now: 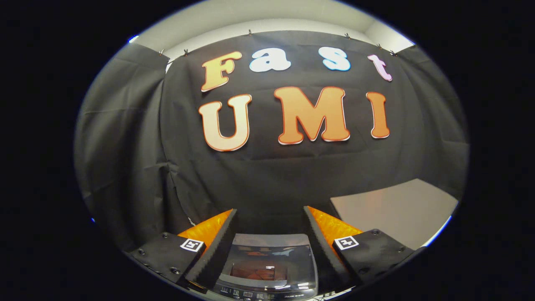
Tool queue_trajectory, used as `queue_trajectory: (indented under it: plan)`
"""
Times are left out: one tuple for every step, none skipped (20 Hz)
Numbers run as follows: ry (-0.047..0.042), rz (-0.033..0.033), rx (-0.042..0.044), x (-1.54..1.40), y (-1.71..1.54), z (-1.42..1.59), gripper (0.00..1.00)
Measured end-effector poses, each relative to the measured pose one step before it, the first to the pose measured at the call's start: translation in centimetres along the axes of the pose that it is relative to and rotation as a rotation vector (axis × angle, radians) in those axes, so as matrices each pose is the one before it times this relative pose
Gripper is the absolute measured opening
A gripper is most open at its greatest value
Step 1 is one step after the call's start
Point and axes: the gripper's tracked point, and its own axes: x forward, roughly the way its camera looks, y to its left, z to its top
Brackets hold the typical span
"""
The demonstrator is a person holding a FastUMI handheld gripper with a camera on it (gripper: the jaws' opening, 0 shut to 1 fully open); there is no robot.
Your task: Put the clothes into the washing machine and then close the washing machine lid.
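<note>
The booth wall [125, 146] hangs at the left and runs across the back, closing the workspace off behind the washer.

The gripper [271, 217] sits high and looks forward over the washer [267, 267], which stands low between and just beneath the fingers. Its fingers are spread wide apart, with nothing between them and neither one touching anything. Held so, the tool is carrying no cloth and pressing on no part of the machine.

The lid [269, 261] lies flat and shut on the washer top, its dark glass panel throwing back the lights and the wall above. A strip of buttons runs along the near edge of the machine. Through the glass the drum cannot be made out, so whether clothes lie inside cannot be told.

A closed lid with an empty, spread gripper above it fits two readings: clothes already inside with the lid brought down over them, or a machine with its lid down and the clothes somewhere else.

To the right, beyond the right finger, a pale tabletop [401, 209] stands beside the washer.
</note>
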Motion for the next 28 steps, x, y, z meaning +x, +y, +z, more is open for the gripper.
queue_trajectory:
  plan:
    - [-0.01018,-0.0031,0.00809,-1.121,-1.177,1.228,0.98]
    - [-0.01118,0.00069,0.01253,-0.931,-1.099,1.181,0.98]
    - [-0.01233,-0.00021,0.01335,-1.053,-1.116,1.069,0.98]
    - [-0.01544,-0.00211,0.01216,-0.927,-1.169,1.158,0.98]
    - [-0.01729,-0.00368,0.00797,-0.836,-1.185,1.2,0.98]
    - [-0.01328,-0.00476,0.00545,-1.104,-1.245,1.061,0.98]
    - [-0.01191,-0.00357,0.00434,-1.509,-1.174,1.173,0.98]
    - [-0.00937,-0.0037,0.00242,-1.181,-1.266,1.002,0.98]
    - [-0.00342,-0.00339,-0.00209,-0.968,-1.538,0.86,0.98]
    - [-0.00194,-0.0064,-0.00463,-0.856,-1.585,0.763,0.98]
    - [-0.00785,-0.00553,-0.00405,-0.98,-1.619,0.832,0.98]
    - [-0.01341,-0.00372,-0.00497,-1.046,-1.637,0.849,0.98]
    - [-0.01967,-0.0095,-0.00771,-1.134,-1.792,1.011,0.98]
    - [-0.01259,-0.01276,-0.0114,-0.958,-1.835,0.645,0.98]
    - [-0.00495,-0.01392,-0.01252,-1.501,-2.041,0.633,0.98]
    - [-0.00711,-0.01522,-0.00942,-1.184,-1.96,0.458,0.98]
    - [-0.0079,-0.00836,-0.00676,-1.376,-1.857,0.509,0.98]
    - [-0.00724,-0.00184,-0.00537,-1.079,-1.655,0.402,0.98]
    - [-0.00733,-0.00333,-0.00593,-1.178,-1.571,0.564,0.98]
    - [-0.00525,-0.0009,-0.00593,-0.883,-1.327,0.381,0.98]
    - [0.00182,0.00295,-0.00789,-1.127,-0.978,0.203,0.98]
    - [0.00172,0.00184,-0.01136,-1.034,-0.827,0.147,0.98]
    - [-0.00089,-0.00499,-0.01505,-0.999,-0.97,0.298,0.98]
    - [-0.00111,-0.01138,-0.01747,-0.848,-0.808,0.229,0.98]
    - [-0.00056,-0.0167,-0.01776,-0.986,-0.949,0.079,0.98]
    - [-0.00032,-0.0182,-0.01163,-0.838,-0.796,-0.045,0.98]
    - [-0.00177,-0.00884,-0.00061,-0.954,-0.35,0.003,0.98]
    - [-0.00007,-0.00385,0.00832,-0.604,-0.155,-0.145,0.98]
